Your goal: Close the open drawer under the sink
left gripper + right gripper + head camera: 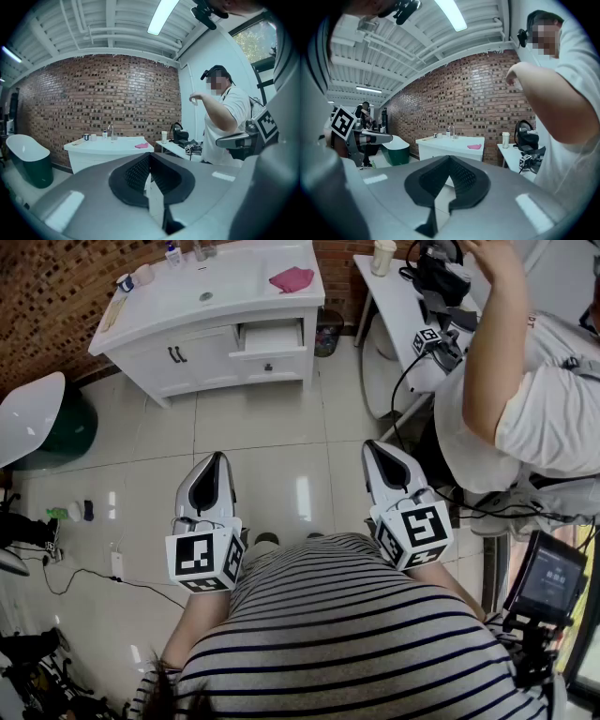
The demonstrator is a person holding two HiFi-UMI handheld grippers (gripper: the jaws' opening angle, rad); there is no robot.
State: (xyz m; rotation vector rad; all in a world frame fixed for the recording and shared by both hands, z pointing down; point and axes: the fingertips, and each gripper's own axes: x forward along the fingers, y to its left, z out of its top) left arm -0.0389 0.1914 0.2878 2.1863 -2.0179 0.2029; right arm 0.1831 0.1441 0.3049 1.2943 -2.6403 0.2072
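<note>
The white sink cabinet [187, 352] stands against the brick wall, far ahead of me across the tiled floor. Its top right drawer [270, 338] is pulled out a little; the doors to its left are closed. A pink cloth [292, 279] lies on the counter. My left gripper [221, 457] and right gripper [371, 444] are held low in front of my body, well short of the cabinet, both shut with nothing between the jaws. The cabinet [93, 153] shows in the left gripper view and the cabinet [440, 147] in the right gripper view, with the drawer hidden behind the jaws.
A green and white bathtub [37, 418] stands at the left. A white table [398, 306] with a cup [382, 256] and gear is at the right, and a person in a white shirt [525, 399] stands beside it. Cables [84, 577] lie on the floor at the left.
</note>
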